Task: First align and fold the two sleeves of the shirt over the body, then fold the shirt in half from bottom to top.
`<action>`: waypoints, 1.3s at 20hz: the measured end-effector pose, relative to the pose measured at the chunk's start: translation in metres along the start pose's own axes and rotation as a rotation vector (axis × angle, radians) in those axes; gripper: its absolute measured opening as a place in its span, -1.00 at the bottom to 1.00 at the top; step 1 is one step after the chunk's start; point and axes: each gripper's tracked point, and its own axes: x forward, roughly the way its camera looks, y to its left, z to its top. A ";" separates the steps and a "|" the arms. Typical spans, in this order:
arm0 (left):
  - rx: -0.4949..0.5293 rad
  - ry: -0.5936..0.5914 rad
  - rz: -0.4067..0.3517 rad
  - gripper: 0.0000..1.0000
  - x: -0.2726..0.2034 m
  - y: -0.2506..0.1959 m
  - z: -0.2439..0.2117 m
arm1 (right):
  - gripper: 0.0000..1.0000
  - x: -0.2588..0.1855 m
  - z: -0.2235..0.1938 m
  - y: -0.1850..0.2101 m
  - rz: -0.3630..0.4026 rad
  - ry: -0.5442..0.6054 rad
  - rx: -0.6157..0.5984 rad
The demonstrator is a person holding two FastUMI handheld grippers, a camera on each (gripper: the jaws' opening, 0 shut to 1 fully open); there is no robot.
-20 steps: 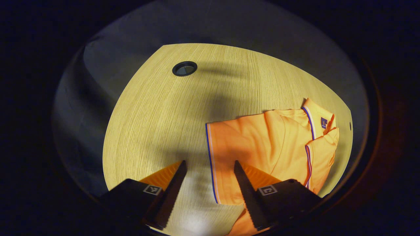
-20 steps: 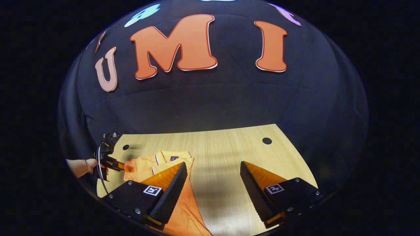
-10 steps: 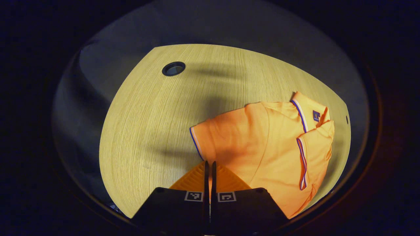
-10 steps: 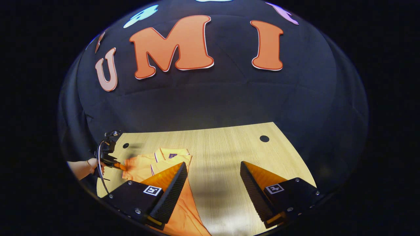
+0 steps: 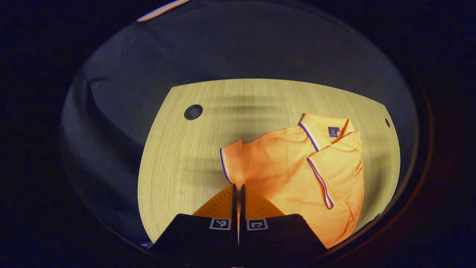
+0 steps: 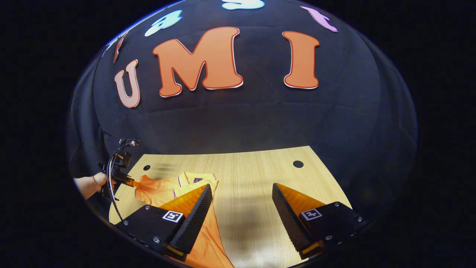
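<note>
1. Left gripper (image 5: 237,188): fingers pressed together, clenched on the edge of the shirt's sleeve (image 5: 232,163), right at the fingertips. Seen from the right gripper view, this same gripper (image 6: 131,181) sits far left, held by a hand (image 6: 99,183), with the sleeve lifted off the table.
2. Sleeve cuff with its striped trim stands just ahead of the left gripper's tips, bunched and raised.
3. Orange shirt (image 5: 297,175) spreads ahead and to the right of the left gripper, lying on the wooden table (image 5: 178,156); collar (image 5: 327,130) at the far right end.
4. Other sleeve (image 5: 334,171) already folded over the body, right of the left gripper.
5. Right gripper (image 6: 241,208): fingers spread wide, released, nothing between them, above bare table (image 6: 245,178).
6. Shirt (image 6: 163,188) lies ahead-left of the right gripper, partly behind its left finger, fabric running down beneath it.
7. Round holes in the table: one ahead-left of the left gripper (image 5: 193,111), one ahead-right of the right gripper (image 6: 298,163).
</note>
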 end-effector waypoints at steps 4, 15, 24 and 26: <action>0.073 -0.007 -0.024 -0.97 -0.013 -0.045 0.008 | 0.98 -0.011 -0.002 -0.021 -0.014 -0.010 0.029; 0.167 0.044 -0.163 -0.97 -0.008 -0.191 -0.006 | 0.98 -0.036 -0.020 -0.067 -0.054 0.011 0.070; 0.141 0.079 -0.224 -0.84 0.010 -0.242 -0.023 | 0.99 -0.039 -0.036 -0.085 -0.077 0.055 0.092; 0.100 0.093 -0.272 -0.43 0.007 -0.250 -0.028 | 0.98 -0.038 -0.039 -0.082 -0.074 0.065 0.085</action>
